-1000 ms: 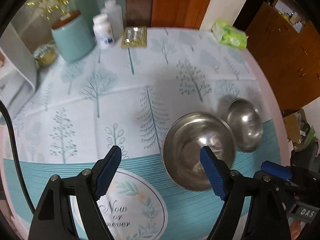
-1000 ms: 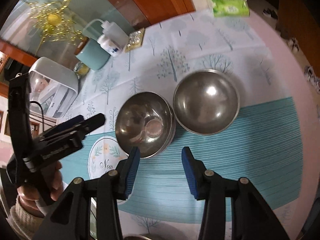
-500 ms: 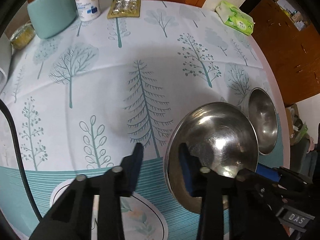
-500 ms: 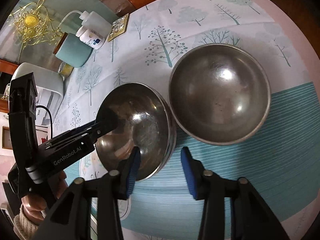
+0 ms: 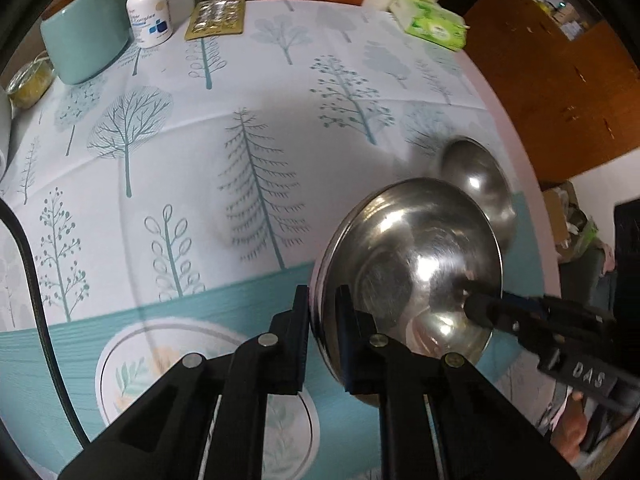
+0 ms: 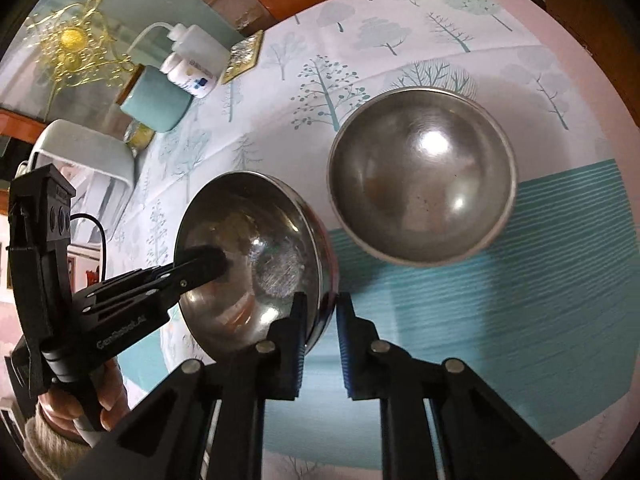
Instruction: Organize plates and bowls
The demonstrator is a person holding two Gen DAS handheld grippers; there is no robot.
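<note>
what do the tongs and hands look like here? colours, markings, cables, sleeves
Both tongs, left and right, are black plastic with silver rivets; blue pads show on the right tongs. White lettering reads "GenRobot.AI" on the left body, "DAS" on the right. A black cable trails left. The left hand wears a beige knit cuff.

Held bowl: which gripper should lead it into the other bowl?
Right. Both grippers pinch the held bowl by its rim, but the right gripper grips the edge nearer the empty bowl; the left gripper holds the far edge.

Your left fingers cover the near rim of the tilted bowl. Beyond it, the second bowl is blurred and half hidden.
</note>
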